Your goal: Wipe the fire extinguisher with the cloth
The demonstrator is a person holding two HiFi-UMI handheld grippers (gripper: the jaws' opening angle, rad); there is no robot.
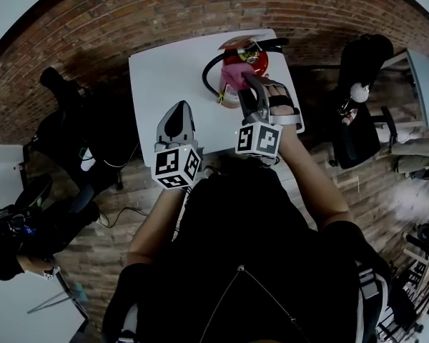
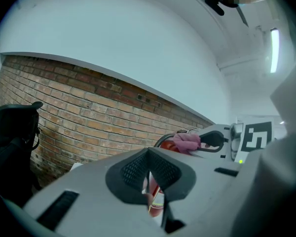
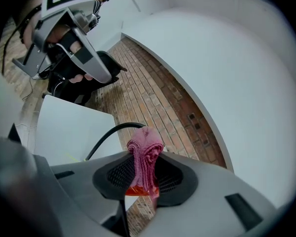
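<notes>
**A:** White table (image 1: 164, 77), extinguisher (image 1: 256, 60) lying on it. Grippers?

**B:** Right gripper (image 1: 244, 86) is over the extinguisher. Left gripper (image 1: 179, 109) is off to the extinguisher's left, well apart, jaws together on nothing.

**A:** And the cloth (image 1: 234, 76)?

**B:** Pink, pinched tight in the right jaws, up against the extinguisher's red body.

Fire extinguisher (image 1: 252, 57): one, red.
Cloth (image 1: 234, 73): one, pink.
Hose (image 1: 211, 66): one, black.
Grippers: two, the left gripper (image 1: 179, 109) and the right gripper (image 1: 249, 86).
Marker cubes (image 1: 176, 166): two, one on each gripper.
Table (image 1: 164, 70): one, white.
Dark chairs (image 1: 362, 84): two, one at each side of the table.
</notes>
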